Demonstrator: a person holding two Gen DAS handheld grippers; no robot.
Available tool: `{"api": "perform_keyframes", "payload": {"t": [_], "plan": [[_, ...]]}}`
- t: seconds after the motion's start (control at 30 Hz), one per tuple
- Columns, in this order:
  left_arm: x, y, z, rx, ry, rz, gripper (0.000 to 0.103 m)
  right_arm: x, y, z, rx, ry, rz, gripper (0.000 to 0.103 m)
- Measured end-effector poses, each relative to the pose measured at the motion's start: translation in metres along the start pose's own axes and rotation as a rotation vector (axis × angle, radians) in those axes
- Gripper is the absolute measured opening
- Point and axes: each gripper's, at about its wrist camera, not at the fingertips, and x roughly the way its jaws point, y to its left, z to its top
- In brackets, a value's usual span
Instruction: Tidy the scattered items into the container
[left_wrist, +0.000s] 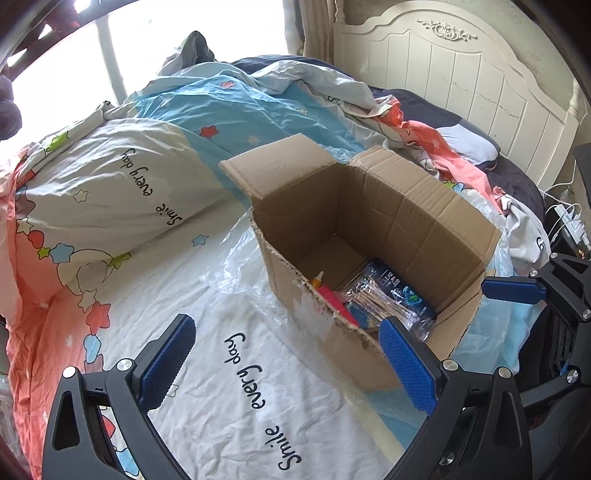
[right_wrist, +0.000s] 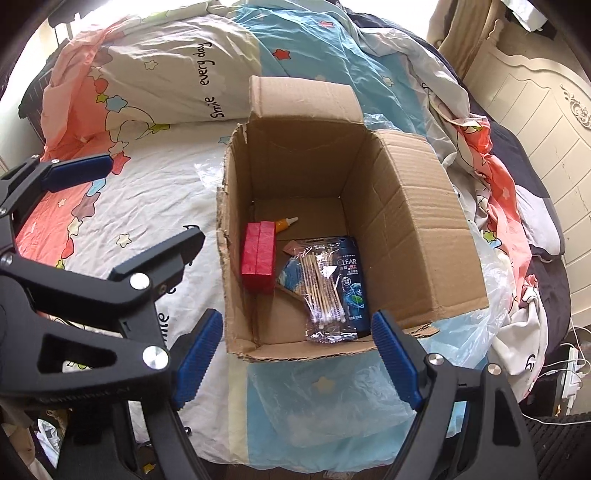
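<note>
Both the left gripper (left_wrist: 288, 363) and right gripper (right_wrist: 297, 360) hang spread and empty. The cardboard box (right_wrist: 413, 229) at twelve o'clock holds every item visible, so tidying seems finished; next, withdraw.

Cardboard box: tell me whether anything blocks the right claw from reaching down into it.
Nothing visible does. The cardboard box is open-topped with its flaps folded back, and the open right claw hangs just above its near rim. The left claw is off to the side.
</note>
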Motion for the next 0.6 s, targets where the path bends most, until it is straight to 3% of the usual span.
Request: {"api": "perform_keyframes", "payload": {"t": [0.37, 0.6], "plan": [[-0.038, 0.041, -0.029, -0.025, -0.009, 0.047, 0.103, -0.018, 0.055, 0.000, -0.087, -0.008, -0.005, 0.080], [-0.049, 0.085, -0.060, -0.099, 0.011, 0.074, 0.103, -0.018, 0.097, 0.004, -0.136, 0.002, 0.012, 0.080]]}}
